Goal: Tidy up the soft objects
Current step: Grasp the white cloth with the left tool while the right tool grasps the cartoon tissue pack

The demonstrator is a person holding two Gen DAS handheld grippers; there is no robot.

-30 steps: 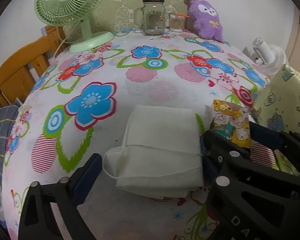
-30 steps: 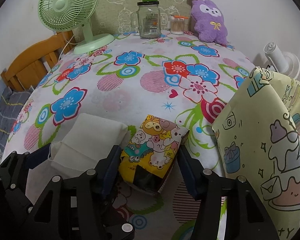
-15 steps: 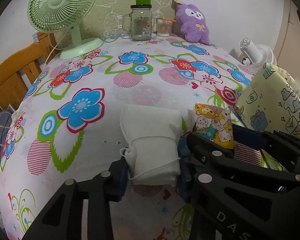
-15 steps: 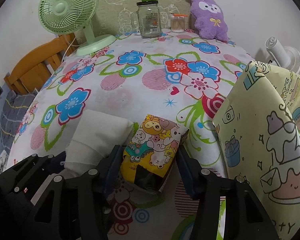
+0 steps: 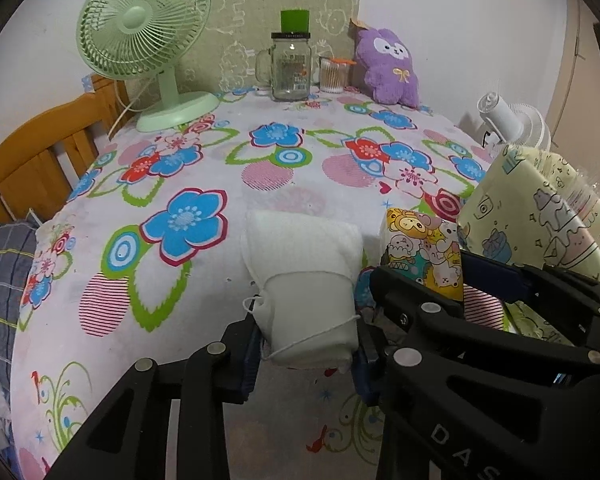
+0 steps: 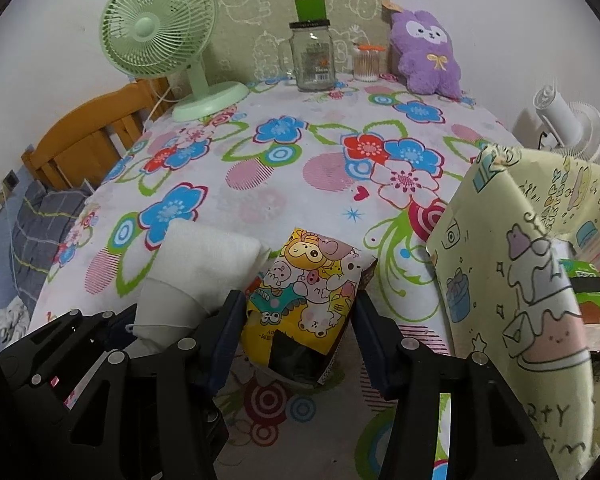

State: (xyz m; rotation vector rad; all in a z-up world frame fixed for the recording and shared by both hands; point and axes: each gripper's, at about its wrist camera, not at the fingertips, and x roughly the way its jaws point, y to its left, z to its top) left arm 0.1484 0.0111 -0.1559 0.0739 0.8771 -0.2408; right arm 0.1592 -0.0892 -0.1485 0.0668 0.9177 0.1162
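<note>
A folded white cloth [image 5: 304, 280] with a thin string around it is squeezed narrow between the pads of my left gripper [image 5: 306, 344], which is shut on its near end. Its far end rests on the flowered tablecloth [image 5: 280, 152]. Just to its right is a yellow cartoon-print packet [image 6: 308, 280]. My right gripper [image 6: 298, 320] is shut on it, with a pad pressed on each side. The white cloth [image 6: 196, 264] also shows left of the packet in the right wrist view. The two grippers sit side by side, almost touching.
A tall yellow-green cartoon-print bag [image 6: 520, 280] stands close on the right. Along the back edge are a green desk fan [image 5: 148, 40], a glass jar [image 5: 291, 68], a tub of cotton swabs [image 5: 332, 76] and a purple plush [image 5: 388, 68]. A wooden frame [image 5: 32, 152] lies left, a white fan [image 5: 508, 124] right.
My left jaws closed from wide apart onto the white cloth and squeezed it narrow. Both grippers have drawn back and up a little with what they hold.
</note>
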